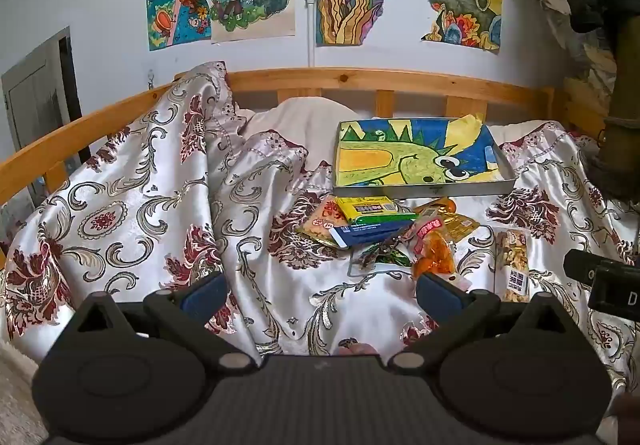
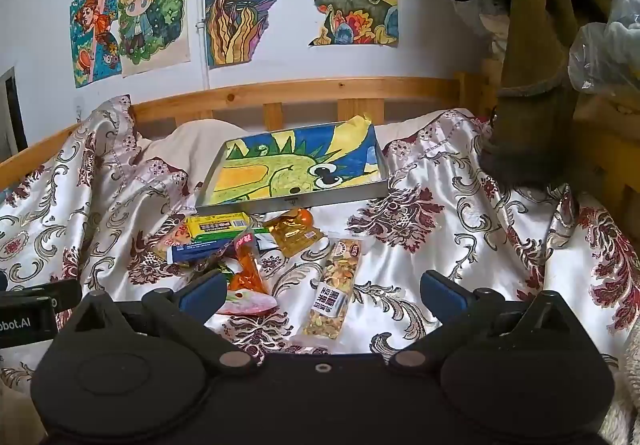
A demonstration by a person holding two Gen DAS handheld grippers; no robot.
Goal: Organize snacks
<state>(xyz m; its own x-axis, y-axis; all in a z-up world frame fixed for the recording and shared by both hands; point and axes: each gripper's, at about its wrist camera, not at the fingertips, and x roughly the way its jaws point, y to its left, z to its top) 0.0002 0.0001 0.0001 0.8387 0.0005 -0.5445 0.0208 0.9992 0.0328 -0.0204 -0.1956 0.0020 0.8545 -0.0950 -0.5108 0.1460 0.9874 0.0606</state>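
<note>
Both tools are held wide apart with nothing between their blue pads: the left tool [image 1: 320,295] hangs over the patterned bedspread [image 1: 132,213] short of the snacks, and the right tool [image 2: 322,295] is poised over the near end of the nut bar [image 2: 334,291], which lies between its spread fingers but is not touched. Taking the tray [image 2: 294,201] with the dragon drawing in it as landmark, the snack pile [image 2: 224,241] is found just in front of its near wall, with a yellow and green pack [image 2: 216,225] almost touching that wall, an amber pouch [image 2: 294,235] beside it, an orange packet [image 2: 250,269] nearer the tools, and the nut bar lying apart on the side of the pile away from the wrinkled folds. No snack is seen in the tray, so the sorting is judged not yet begun. Trouble is most likely to be caused by the glossy, rumpled cloth: a fold could be pinched together with a flat wrapper, or a slick packet could be pushed away rather than gripped. Overlapping packs could be dragged along when one is lifted. The tray rests on soft bedding and could be tipped if its wall is knocked.
</note>
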